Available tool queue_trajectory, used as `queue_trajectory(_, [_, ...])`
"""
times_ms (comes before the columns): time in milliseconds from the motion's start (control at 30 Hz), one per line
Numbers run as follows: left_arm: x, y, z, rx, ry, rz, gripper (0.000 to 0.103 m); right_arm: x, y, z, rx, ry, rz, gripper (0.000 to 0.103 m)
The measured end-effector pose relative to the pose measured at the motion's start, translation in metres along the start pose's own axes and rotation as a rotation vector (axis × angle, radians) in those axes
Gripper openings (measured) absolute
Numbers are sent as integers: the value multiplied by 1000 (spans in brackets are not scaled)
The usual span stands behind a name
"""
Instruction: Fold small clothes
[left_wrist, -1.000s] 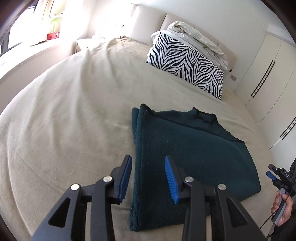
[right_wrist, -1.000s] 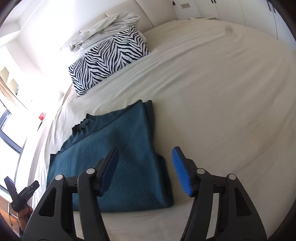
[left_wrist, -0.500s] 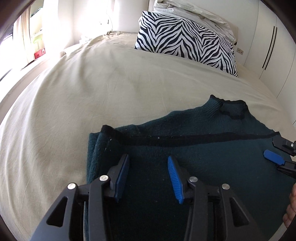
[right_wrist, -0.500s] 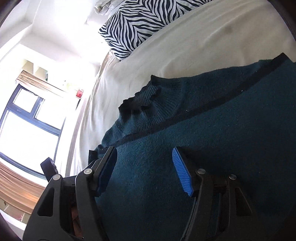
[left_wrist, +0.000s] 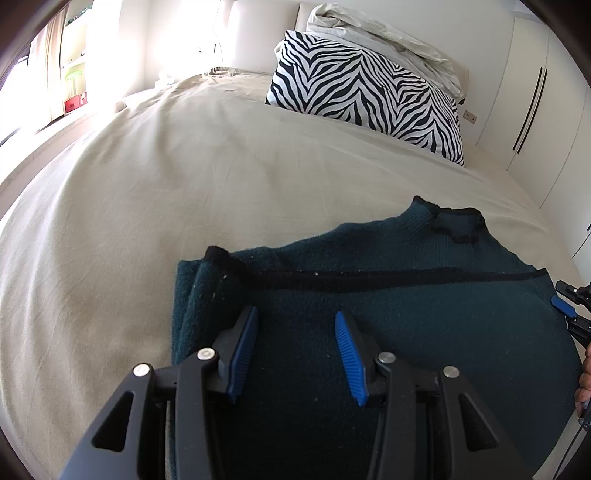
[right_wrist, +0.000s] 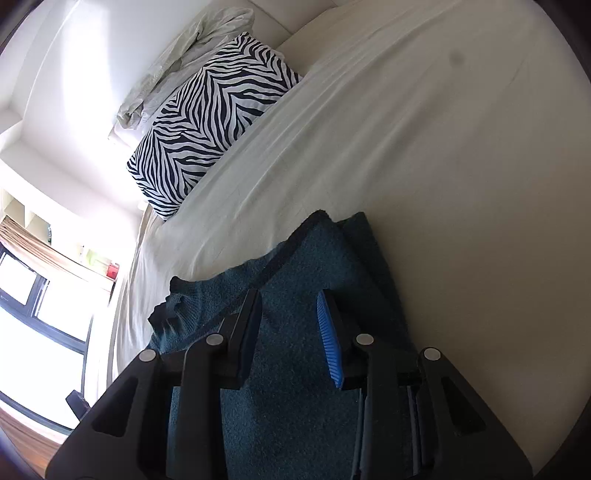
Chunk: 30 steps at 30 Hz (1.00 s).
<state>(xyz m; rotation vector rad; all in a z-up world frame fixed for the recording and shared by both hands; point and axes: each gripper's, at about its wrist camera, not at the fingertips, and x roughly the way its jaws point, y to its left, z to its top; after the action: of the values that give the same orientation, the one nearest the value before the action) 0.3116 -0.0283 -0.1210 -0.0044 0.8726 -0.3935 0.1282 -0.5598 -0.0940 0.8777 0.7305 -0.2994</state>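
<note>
Beneath both spread tongs (left_wrist: 295, 354), sweater (left_wrist: 424, 314) runs off-frame.

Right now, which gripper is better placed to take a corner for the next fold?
Left, probably. The left gripper hangs open beside the sweater's folded side edge; the right gripper is open over mid-cloth.

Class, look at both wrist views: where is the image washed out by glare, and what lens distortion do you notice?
Left wrist view: window area blown out white; bed bulges, fisheye. Right wrist view: window overexposed, horizon tilted, dark vignette corners; teal sweater stays sharp.
</note>
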Motion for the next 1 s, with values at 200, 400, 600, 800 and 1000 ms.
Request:
queue_trajectory(200, [0, -1, -1, 10, -5, 11, 47, -41, 45, -42, -143, 42, 90, 35])
queue_trajectory(400, [-5, -2, -3, 4, -6, 4, 47, -15, 121, -131, -296, 234, 256, 61])
queue_trajectory(600, [-56, -8, -26, -45, -2, -45, 47, 18, 114, -166, -291, 340, 300, 57])
queue_trajectory(800, [-79, -40, -70, 19, 59, -132, 48, -13, 50, -128, -83, 252, 305, 46])
queue_trajectory(1000, [-91, -9, -91, -44, 64, -152, 45, -67, -14, -92, -41, 87, 143, 46])
